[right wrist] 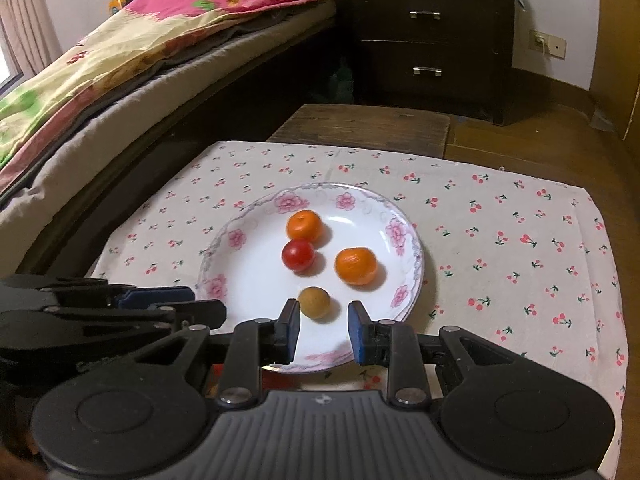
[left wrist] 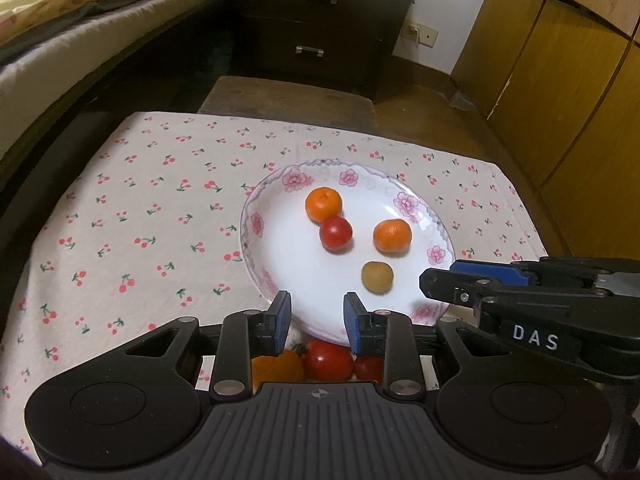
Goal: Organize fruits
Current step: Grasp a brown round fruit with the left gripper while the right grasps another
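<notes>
A white flowered plate (left wrist: 280,264) (right wrist: 248,288) holds two oranges (left wrist: 323,204) (left wrist: 392,235), a red tomato (left wrist: 335,233) and a small brown fruit (left wrist: 377,277). In the right wrist view they show as oranges (right wrist: 305,225) (right wrist: 355,265), tomato (right wrist: 297,255) and brown fruit (right wrist: 315,302). My left gripper (left wrist: 318,316) is open over the plate's near rim, above an orange (left wrist: 276,368) and two tomatoes (left wrist: 328,360) (left wrist: 368,366) on the cloth. My right gripper (right wrist: 324,330) is open and empty just behind the brown fruit; it also shows in the left wrist view (left wrist: 440,284).
A cherry-print cloth (left wrist: 140,216) covers the low table. A bed (right wrist: 100,72) runs along the left, a dark nightstand (right wrist: 432,40) stands behind, wooden cabinets (left wrist: 560,60) at right. A wooden stool (right wrist: 360,128) sits beyond the cloth.
</notes>
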`<state>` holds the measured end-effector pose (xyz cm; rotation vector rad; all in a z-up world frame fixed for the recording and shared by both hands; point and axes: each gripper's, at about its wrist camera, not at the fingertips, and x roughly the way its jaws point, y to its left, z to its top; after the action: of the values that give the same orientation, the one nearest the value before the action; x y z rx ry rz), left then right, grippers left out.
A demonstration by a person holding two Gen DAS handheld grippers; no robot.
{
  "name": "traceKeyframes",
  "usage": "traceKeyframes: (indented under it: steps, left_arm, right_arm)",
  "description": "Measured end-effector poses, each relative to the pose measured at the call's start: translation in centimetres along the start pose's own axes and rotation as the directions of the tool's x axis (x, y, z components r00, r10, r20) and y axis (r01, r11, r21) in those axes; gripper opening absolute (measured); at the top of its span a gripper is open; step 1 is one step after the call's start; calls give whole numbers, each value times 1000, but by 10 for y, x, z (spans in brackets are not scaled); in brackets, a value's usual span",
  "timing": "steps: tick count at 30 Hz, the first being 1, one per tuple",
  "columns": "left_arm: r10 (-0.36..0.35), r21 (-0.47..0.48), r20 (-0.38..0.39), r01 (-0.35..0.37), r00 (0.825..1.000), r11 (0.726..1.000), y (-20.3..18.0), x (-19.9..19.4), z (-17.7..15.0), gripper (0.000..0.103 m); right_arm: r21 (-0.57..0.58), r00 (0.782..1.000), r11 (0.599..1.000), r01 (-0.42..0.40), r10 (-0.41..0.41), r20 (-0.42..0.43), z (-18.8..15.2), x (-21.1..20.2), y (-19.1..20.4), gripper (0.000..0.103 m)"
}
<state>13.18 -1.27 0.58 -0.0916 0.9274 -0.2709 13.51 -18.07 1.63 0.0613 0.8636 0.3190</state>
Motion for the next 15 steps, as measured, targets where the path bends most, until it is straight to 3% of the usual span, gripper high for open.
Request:
traceKeyframes:
  steps: [15]
  left_arm:
    - [-2,-9,-12,2,1000,1000,11,-22,-24,38]
  right_arm:
    - [-35,999,999,-36,36,-20,-21,-20,26,27]
